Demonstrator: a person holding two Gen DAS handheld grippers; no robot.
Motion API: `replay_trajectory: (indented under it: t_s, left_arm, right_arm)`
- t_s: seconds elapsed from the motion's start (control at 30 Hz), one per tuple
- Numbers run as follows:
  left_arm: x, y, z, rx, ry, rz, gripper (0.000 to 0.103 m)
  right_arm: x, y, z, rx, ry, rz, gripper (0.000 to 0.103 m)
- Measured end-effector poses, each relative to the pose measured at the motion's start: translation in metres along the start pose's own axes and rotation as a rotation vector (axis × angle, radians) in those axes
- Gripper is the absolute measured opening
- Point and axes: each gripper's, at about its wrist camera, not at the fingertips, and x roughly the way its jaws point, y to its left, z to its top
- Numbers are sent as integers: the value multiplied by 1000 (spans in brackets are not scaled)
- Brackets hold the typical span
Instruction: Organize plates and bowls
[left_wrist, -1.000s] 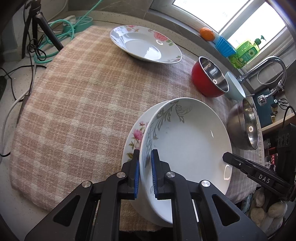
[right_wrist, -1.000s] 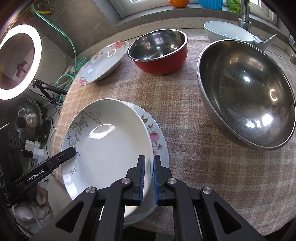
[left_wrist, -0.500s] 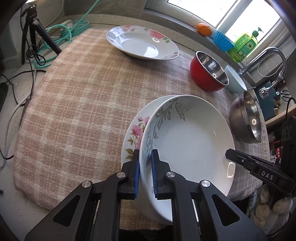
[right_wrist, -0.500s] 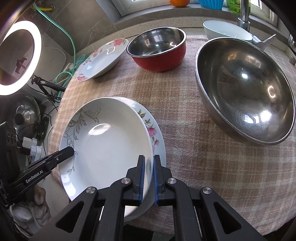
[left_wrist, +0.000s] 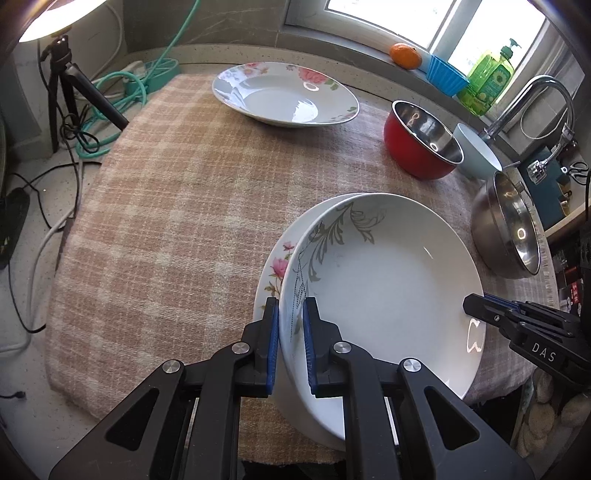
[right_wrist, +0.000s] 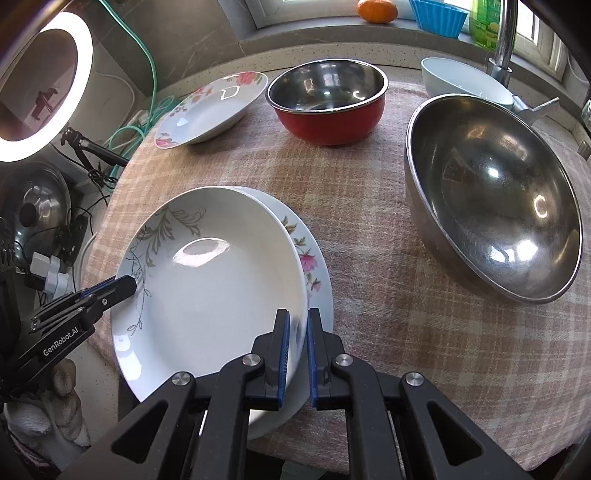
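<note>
A white plate with a grey leaf pattern (left_wrist: 388, 284) (right_wrist: 218, 280) is held above a pink-flowered plate (left_wrist: 275, 269) (right_wrist: 314, 266) on the checked cloth. My left gripper (left_wrist: 290, 332) is shut on the leaf plate's left rim. My right gripper (right_wrist: 295, 339) is shut on its right rim. Each gripper shows in the other view, the right gripper (left_wrist: 491, 314) at the plate's right edge and the left gripper (right_wrist: 118, 288) at its left edge. A second flowered plate (left_wrist: 284, 96) (right_wrist: 210, 107) lies at the back.
A red bowl with steel inside (left_wrist: 421, 147) (right_wrist: 327, 99), a pale blue bowl (left_wrist: 476, 151) (right_wrist: 461, 81) and a large steel bowl (left_wrist: 509, 229) (right_wrist: 491, 195) stand on the right. A tripod and cables (left_wrist: 85, 99) lie left. A tap (left_wrist: 532, 99) stands at the back right.
Both grippers have lifted the leaf plate a little and carried it slightly back from the cloth's front edge. The grips are unchanged.
</note>
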Motion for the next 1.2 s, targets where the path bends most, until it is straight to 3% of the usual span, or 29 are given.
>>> replay_trajectory:
  t_s: [0.27, 0.73, 1.2]
  left_arm:
    - [0, 1, 0, -3, 0, -6, 11]
    - [-9, 11, 9, -37, -11, -43, 11]
    - [-12, 41, 47, -102, -60, -67, 12]
  right_arm:
    - [0, 8, -1, -51, -5, -50, 11]
    - [-13, 7, 5, -26, -46, -37, 15]
    - [-40, 27, 55, -70, -139, 53, 28]
